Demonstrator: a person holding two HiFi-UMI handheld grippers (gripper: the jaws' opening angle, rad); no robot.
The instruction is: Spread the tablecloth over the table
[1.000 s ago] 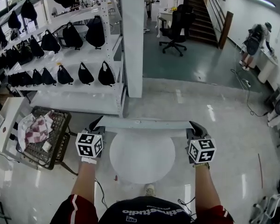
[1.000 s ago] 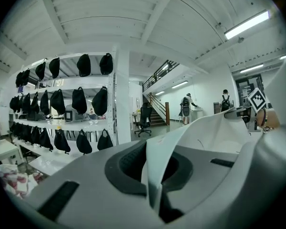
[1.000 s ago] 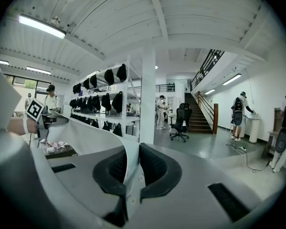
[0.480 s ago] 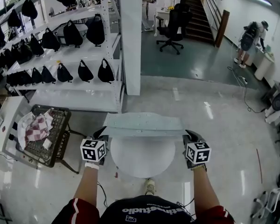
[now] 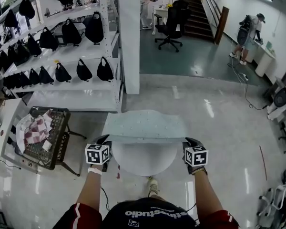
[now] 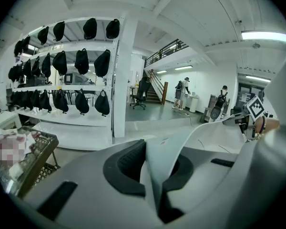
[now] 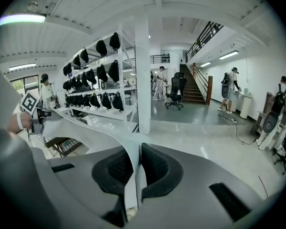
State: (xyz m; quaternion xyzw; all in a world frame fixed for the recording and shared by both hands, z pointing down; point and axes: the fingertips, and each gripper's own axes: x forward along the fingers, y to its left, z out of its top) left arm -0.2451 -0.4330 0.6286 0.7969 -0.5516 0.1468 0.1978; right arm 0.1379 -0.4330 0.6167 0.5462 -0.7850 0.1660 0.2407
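The tablecloth (image 5: 144, 126) lies much flatter than a second ago, when it showed almost edge-on. Its pale sheet now spreads over the far half of the round table (image 5: 144, 162), whose near half is bare. Both grippers have come down and drawn closer to the person. The left gripper (image 5: 105, 141) is clamped tight on the cloth's near left corner, and the right gripper (image 5: 187, 142) on its near right corner.

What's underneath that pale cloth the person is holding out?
A round white table: its near part shows past the edge of the tablecloth. The far part is covered, and its legs cannot be seen.
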